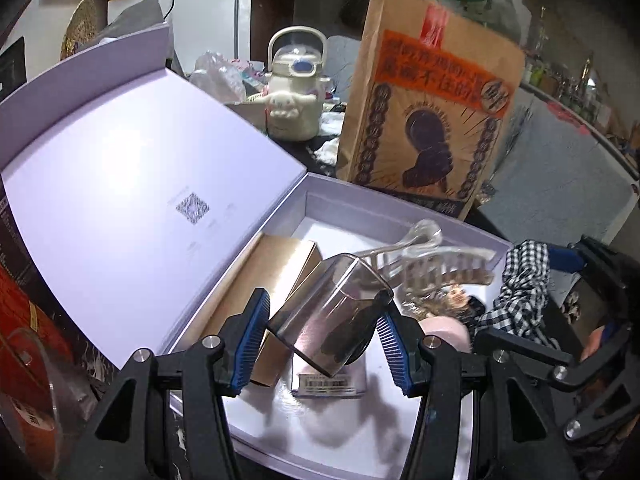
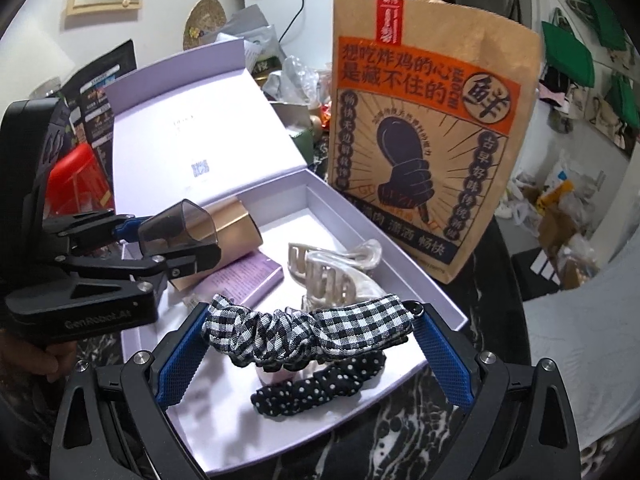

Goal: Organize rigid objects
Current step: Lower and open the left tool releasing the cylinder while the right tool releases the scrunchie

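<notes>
An open lilac box (image 1: 400, 200) (image 2: 420, 276) holds a gold carton (image 1: 276, 264) (image 2: 236, 224), a purple booklet (image 2: 248, 276), a clear claw hair clip (image 1: 432, 264) (image 2: 332, 268) and a polka-dot scrunchie (image 2: 320, 388). My left gripper (image 1: 320, 336) (image 2: 172, 240) is shut on a smoky clear plastic cap (image 1: 332, 312) (image 2: 180, 226) above the box. My right gripper (image 2: 312, 344) holds a black-and-white checked scrunchie (image 2: 308, 332) (image 1: 520, 288) stretched between its blue pads over the box's near end.
A tall brown paper bag (image 1: 432, 108) (image 2: 432, 128) stands just behind the box. The box lid (image 1: 132, 176) (image 2: 192, 136) is raised at the left. A cream character bottle (image 1: 294, 88) and clutter sit behind. The table top is dark marble (image 2: 432, 420).
</notes>
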Tool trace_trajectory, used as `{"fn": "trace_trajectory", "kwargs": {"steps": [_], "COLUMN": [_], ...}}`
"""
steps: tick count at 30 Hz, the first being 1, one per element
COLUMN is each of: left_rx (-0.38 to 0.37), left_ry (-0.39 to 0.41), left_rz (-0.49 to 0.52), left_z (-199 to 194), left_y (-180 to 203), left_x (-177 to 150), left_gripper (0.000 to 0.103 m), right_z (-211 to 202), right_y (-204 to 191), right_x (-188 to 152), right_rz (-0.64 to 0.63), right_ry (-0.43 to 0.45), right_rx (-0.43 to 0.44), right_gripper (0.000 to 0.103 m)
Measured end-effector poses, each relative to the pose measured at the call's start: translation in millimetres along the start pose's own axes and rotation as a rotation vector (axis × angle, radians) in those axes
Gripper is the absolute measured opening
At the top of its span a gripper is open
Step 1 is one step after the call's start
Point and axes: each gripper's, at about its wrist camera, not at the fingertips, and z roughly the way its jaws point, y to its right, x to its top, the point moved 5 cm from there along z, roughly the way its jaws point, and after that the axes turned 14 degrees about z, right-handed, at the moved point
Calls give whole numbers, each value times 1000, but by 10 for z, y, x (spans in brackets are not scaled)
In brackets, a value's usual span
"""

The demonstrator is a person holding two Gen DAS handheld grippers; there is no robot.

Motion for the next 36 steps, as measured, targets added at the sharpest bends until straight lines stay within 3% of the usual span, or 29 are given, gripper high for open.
{"fn": "trace_trajectory", "kwargs": {"steps": [18,36], "left_rx": [61,106], "left_ry": [-41,-75], "left_rz": [42,65], "left_z": [141,68], "left_y": [-3,6], "left_x": [-14,-40], "left_gripper": [53,54], "right_z": [280,194], "right_y": [-79,-69], "right_x": [-90,-123], "right_rz": [-38,-36], "right_ry": [-57,-68], "right_rx": [-34,-64], "right_gripper": [99,100]}}
